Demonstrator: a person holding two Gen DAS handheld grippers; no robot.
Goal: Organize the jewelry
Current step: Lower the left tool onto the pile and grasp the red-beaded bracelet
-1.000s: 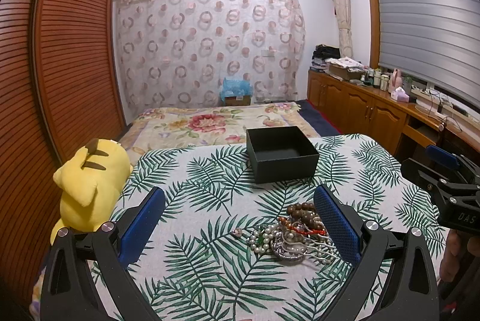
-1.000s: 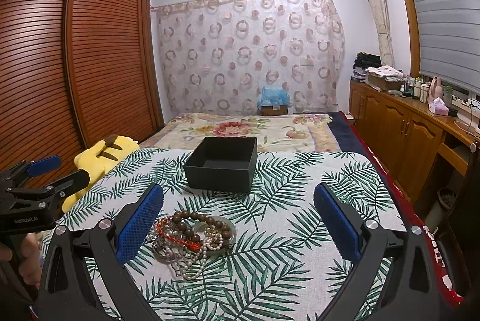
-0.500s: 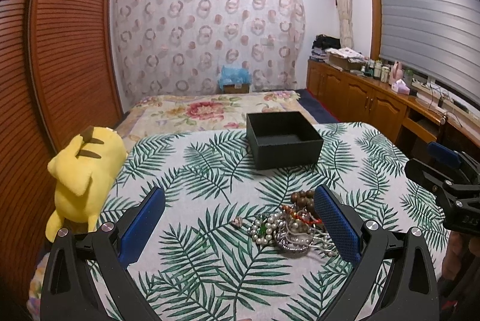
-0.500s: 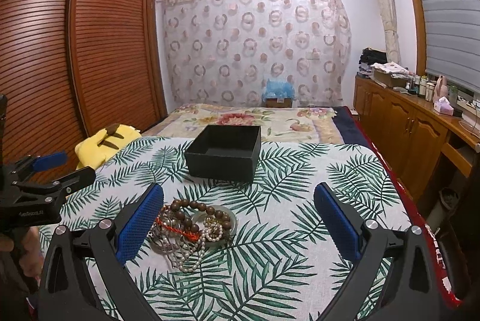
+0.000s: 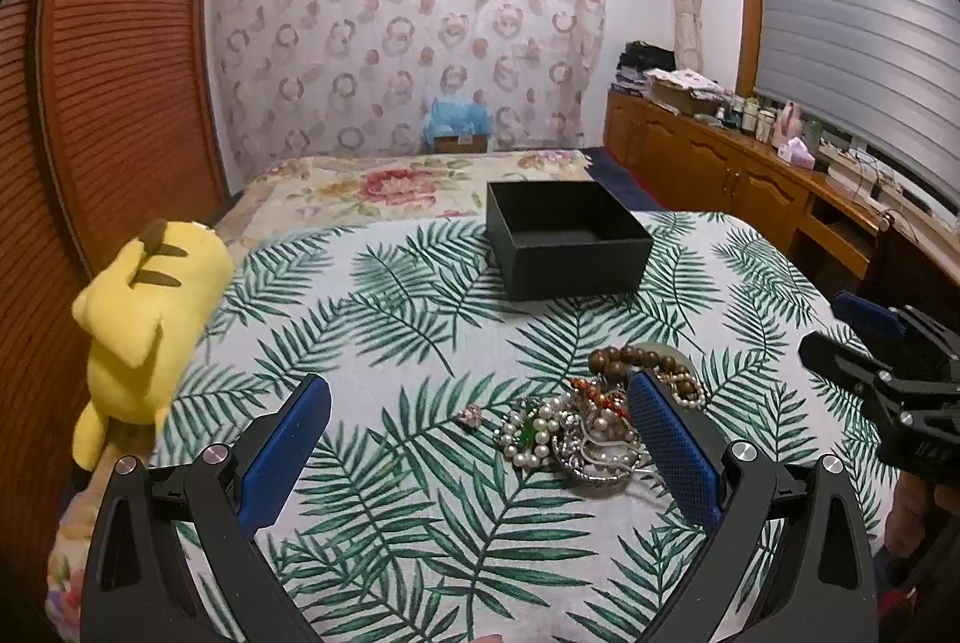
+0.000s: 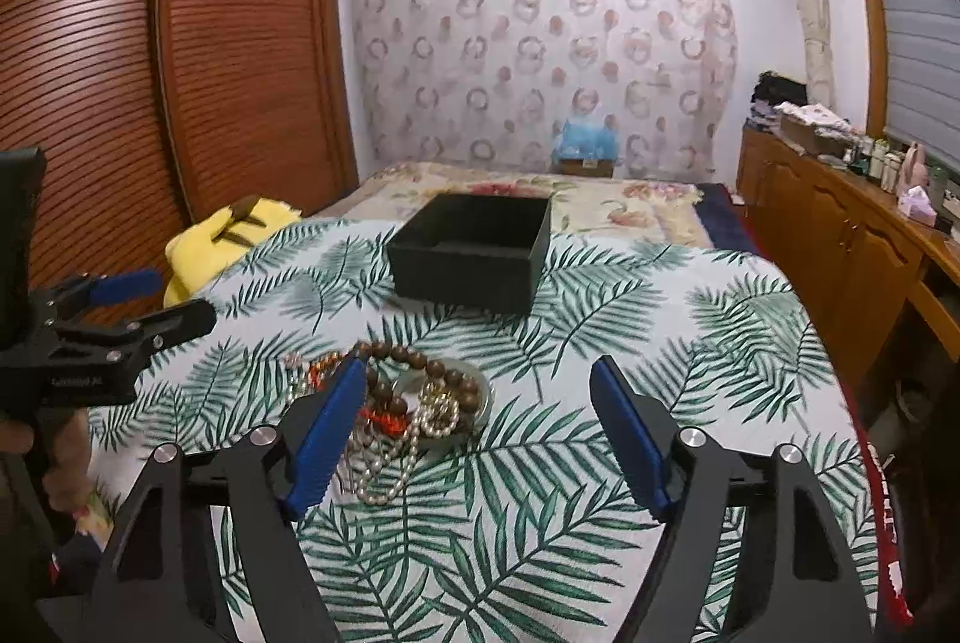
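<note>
Item: jewelry sort, opening step, nothing lifted yet.

1. Desk (image 5: 390, 319), leaf-print cloth; carries all task items. Soft cloth, so press lightly or it bunches.
2. Box (image 5: 564, 238), black, open top, looks empty; frame center-top in both views, well beyond the pile. Judged the drop target.
3. Pile (image 5: 588, 421), beads, pearls, chains tangled on a small dish (image 6: 474, 397); lower center-right in left view, lower center-left in right view. One small piece (image 5: 470, 415) lies apart, just left of pile.
4. Left tongs (image 5: 477, 439), spread wide, holding nothing, above desk near pile.
5. Right tongs (image 6: 480, 421), spread wide, holding nothing; left pad just over pile edge.

How-to (judgement): take one strand at a time, start w/ outer wooden beads (image 6: 420, 364) or the loose piece; pinch mid-strand, lift slow so tangled neighbours drop off; other tongs can steady the dish.

Around: yellow plush (image 5: 144, 319) at desk's left edge, clear of path. Bed (image 5: 384, 181) behind the box. Main hindrance: the tangle itself.
</note>
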